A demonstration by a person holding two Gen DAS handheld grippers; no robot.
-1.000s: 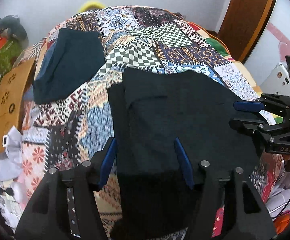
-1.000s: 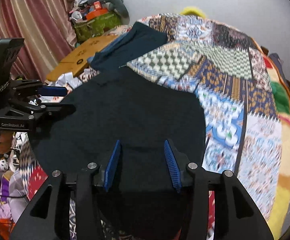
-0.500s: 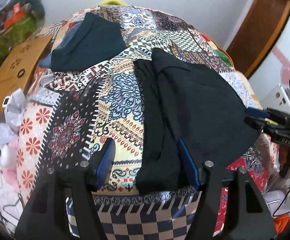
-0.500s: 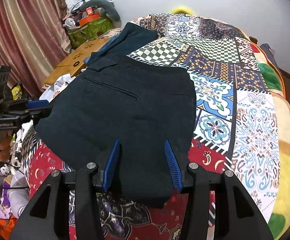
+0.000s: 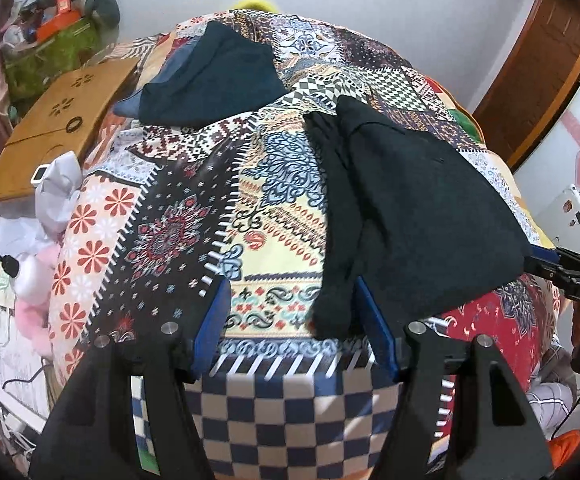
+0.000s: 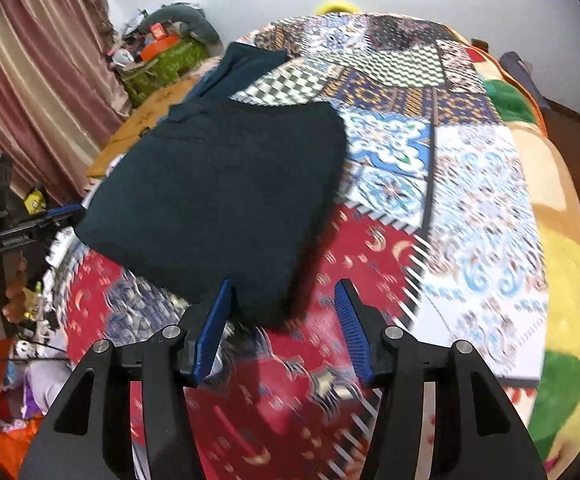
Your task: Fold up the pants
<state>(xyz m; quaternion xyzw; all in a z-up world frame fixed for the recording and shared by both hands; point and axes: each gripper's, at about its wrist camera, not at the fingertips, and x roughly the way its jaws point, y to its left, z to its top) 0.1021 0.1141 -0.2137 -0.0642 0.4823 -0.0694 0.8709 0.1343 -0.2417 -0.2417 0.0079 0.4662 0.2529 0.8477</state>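
The folded black pants (image 5: pixel 410 216) lie flat near the front edge of the patchwork bedspread (image 5: pixel 193 240); they also show in the right wrist view (image 6: pixel 225 192). My left gripper (image 5: pixel 294 328) is open and empty, just off the pants' near left corner. My right gripper (image 6: pixel 279 332) is open and empty, just short of the pants' near edge. Each gripper shows in the other's view, the right one (image 5: pixel 570 276) at the right edge and the left one (image 6: pixel 37 228) at the left edge.
A second folded dark garment (image 5: pixel 213 76) lies farther back on the bed, also in the right wrist view (image 6: pixel 245 64). A wooden board (image 5: pixel 57 128) and clutter sit left of the bed. Curtains (image 6: pixel 33 80) hang on the left. A wooden door (image 5: pixel 538 64) stands at the right.
Both grippers have pulled back from over the pants toward the bed's front edge. The pants now lie folded on the bed, free of both grippers.
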